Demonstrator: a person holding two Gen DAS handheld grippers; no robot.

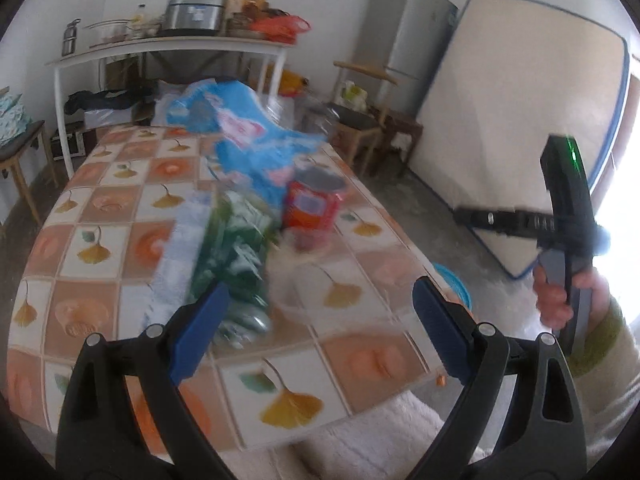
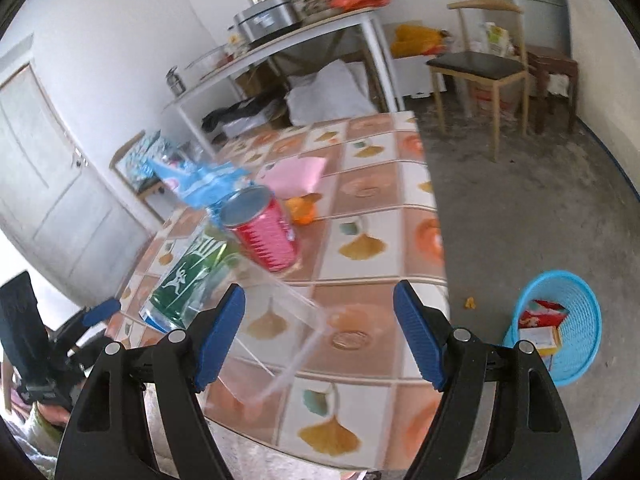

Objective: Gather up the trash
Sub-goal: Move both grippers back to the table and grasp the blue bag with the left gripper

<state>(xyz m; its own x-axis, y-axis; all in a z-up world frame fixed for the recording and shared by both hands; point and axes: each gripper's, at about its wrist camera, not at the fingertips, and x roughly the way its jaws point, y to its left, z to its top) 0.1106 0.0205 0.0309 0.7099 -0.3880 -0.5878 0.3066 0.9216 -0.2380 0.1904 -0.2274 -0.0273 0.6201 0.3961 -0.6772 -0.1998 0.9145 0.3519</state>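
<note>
Trash clutters the tiled table (image 2: 372, 216): a red can (image 2: 266, 232) on its side, touching a blue wrapper (image 2: 200, 184) and green packet (image 2: 180, 284). Both the right gripper (image 2: 320, 336) and left gripper (image 1: 320, 328) gape wide, empty. Blue basket (image 2: 580, 320) sits on the floor beside it.

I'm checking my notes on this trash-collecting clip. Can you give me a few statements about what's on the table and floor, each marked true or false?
1. The red can stands on the table. True.
2. The blue basket sits on the table. False: it stands on the floor beside it.
3. The basket is empty. False: packaging already lies in it.
4. The right gripper holds nothing. True: its jaws stand apart.
5. The left gripper is clamped on the can. False: it is open and empty.
</note>
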